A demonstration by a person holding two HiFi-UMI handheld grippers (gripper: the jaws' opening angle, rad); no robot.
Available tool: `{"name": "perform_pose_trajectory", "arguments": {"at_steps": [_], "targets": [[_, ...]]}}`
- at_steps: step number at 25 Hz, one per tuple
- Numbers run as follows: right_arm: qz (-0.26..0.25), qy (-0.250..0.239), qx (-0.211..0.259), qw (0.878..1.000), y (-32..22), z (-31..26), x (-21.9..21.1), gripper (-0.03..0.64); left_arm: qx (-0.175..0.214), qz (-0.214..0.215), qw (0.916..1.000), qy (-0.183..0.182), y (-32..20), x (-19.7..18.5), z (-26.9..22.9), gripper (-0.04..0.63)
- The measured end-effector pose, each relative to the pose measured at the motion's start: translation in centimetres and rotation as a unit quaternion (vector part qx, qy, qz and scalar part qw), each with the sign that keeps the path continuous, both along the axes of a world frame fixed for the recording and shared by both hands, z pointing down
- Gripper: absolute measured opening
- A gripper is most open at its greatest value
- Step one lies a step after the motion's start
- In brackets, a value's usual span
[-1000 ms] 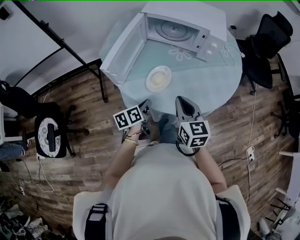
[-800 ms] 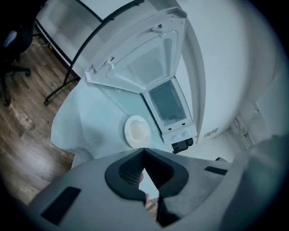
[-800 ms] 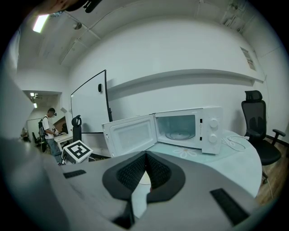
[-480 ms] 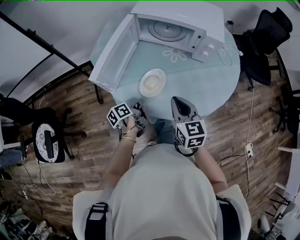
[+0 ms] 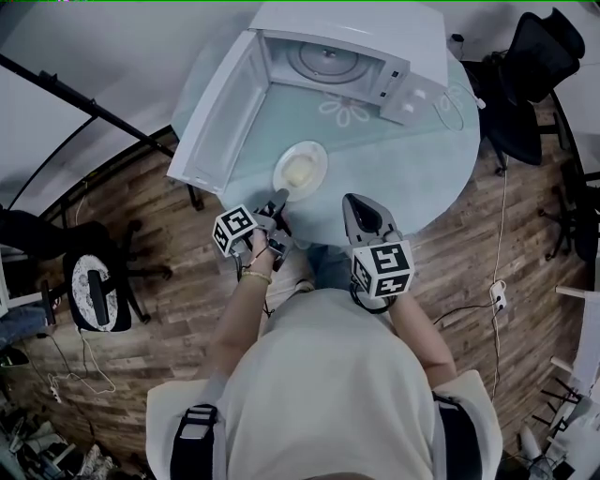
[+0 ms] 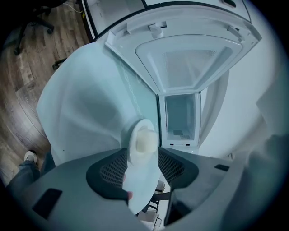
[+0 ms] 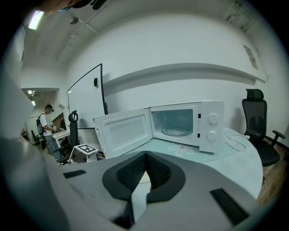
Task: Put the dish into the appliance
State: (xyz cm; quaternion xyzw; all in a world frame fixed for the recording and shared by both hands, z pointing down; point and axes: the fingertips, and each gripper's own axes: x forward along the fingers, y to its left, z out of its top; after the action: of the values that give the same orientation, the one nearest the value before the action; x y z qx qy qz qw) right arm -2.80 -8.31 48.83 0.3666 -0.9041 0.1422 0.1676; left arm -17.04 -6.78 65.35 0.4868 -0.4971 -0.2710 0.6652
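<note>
Two grippers at round table [image 5: 422, 150], L gripper [image 5: 279, 199] jaws just opened wide, dish [image 5: 300, 170] near edge btwn them, unpinched, on table before open microwave [image 5: 361, 42], R gripper [image 5: 354, 204] jaws pressed together, empty.

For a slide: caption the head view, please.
Left tongs, jaws just opened and empty, by the dish before the open microwave.

Microwave [image 5: 349, 45]: stood at table's [image 5: 431, 141] far side, door [image 5: 217, 111] swung left.
Dish [image 5: 300, 169]: lay before it on the table.
Chair [image 5: 530, 70]: stood right of table, seemingly apart.
</note>
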Motion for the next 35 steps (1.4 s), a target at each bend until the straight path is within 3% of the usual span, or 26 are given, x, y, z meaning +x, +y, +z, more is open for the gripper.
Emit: {"name": "perform_pose_trajectory", "arguments": {"at_steps": [13, 15, 17, 18, 35], "targets": [[0.013, 0.005, -0.008, 1.000, -1.3, 0.9, 0.6, 0.005, -0.039, -0.008, 0.9990, 0.017, -1.6, 0.3, 1.5, 0.204], [0.016, 0.006, -0.008, 1.000, -1.5, 0.9, 0.9, 0.005, -0.062, -0.010, 0.9980, 0.009, -1.3, 0.3, 2.2, 0.153], [0.018, 0.007, -0.008, 1.000, -1.7, 1.0, 1.1, 0.005, -0.080, -0.009, 0.9967, -0.003, -0.8, 0.2, 2.9, 0.040], [0.019, 0.007, -0.008, 1.000, -1.7, 1.1, 1.2, 0.005, -0.082, -0.005, 0.9966, -0.008, -0.7, 0.2, 3.0, 0.038], [0.015, -0.002, -0.009, 1.000, -1.7, 1.0, 1.3, 0.005, 0.010, -0.014, 0.9998, -0.014, -1.4, 0.1, -0.7, 0.023]]}}
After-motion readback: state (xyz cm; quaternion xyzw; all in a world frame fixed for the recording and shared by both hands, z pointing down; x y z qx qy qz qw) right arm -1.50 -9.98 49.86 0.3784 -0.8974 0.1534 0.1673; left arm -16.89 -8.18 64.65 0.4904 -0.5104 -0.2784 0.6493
